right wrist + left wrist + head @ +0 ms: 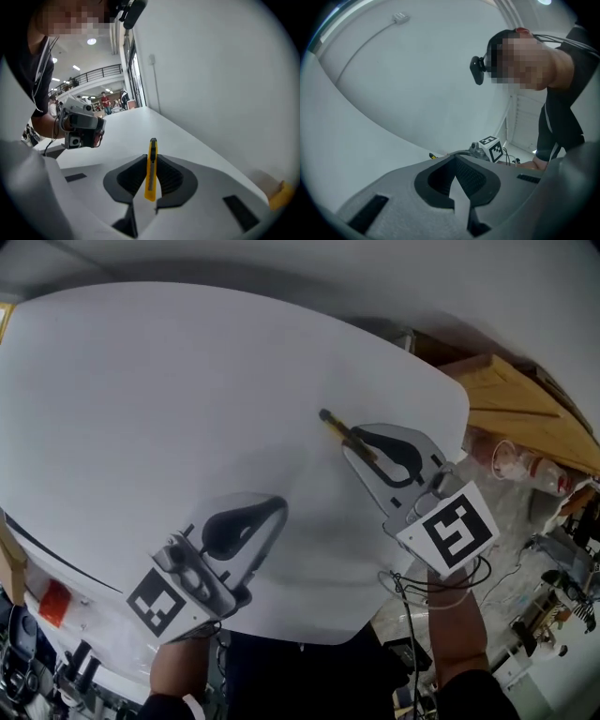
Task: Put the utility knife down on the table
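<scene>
While the utility knife [151, 171] sits clamped edge-on btw the jaws of the right gripper [151, 163], the put-down isn't done yet. I'd call this the carry/lower stage. In the head view the knife shows right of ctr, over the white table [187, 381]. Its yellow body w/ dark tip pokes out past the jaws toward the upper left of the frame. Whether it touches the top I can't tell; prob. just above it, going by the soft shadow below. The left gripper [267, 519] is at lower ctr-left of that view, jaws together on nothing. It's well apart from the knife and not needed.

Next move, as I read it: bring the right gripper down till the knife lies flat or nearly so on the table. Then part the jaws and back off along the knife's length so it isn't dragged. Held on edge, it'll likely tip over on release, so go low first.

Room: lots of bare table toward upper left and ctr. The table's right edge runs close by, just right of the right gripper, w/ wooden boards [511, 390] beyond. The near edge is at frame bottom. Best to set it down inboard, away from that right edge.
</scene>
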`<state>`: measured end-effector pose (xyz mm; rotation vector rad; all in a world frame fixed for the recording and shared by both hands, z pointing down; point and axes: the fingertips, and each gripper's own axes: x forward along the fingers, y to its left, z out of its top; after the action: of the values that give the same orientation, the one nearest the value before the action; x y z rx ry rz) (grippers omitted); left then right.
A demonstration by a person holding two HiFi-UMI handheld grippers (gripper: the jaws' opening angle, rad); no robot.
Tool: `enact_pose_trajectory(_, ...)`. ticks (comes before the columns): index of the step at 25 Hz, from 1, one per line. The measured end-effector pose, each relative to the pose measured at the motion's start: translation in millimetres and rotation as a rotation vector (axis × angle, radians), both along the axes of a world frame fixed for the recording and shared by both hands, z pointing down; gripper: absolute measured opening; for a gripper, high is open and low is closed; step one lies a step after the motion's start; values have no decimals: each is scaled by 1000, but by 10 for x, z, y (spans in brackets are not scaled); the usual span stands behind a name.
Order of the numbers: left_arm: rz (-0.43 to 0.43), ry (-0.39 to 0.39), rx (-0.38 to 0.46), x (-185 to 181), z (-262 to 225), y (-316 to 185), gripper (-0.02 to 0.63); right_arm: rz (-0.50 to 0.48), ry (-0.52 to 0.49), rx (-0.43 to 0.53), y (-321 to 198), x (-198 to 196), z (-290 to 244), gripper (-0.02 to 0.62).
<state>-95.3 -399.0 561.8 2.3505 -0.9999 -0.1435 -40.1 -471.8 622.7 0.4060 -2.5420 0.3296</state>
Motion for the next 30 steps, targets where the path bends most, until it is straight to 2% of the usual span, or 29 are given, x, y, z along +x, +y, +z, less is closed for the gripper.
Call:
enact_pose_trajectory(3, 28, -41, -12, 75, 145, -29, 6, -29, 81, 5, -1, 2, 164, 52)
enact_pose_trajectory(9, 27, -51, -39, 109, 315, -117, 6, -52, 174, -23, -12, 37, 395, 53)
enact_pose_trajectory(21, 33, -97, -31, 78, 406, -174, 6, -61, 241, 4, -47, -25, 508, 54)
enact_pose_trajectory(30, 39, -97, -28, 99, 386, -128, 6, -40, 248, -2, -52, -35, 513, 63)
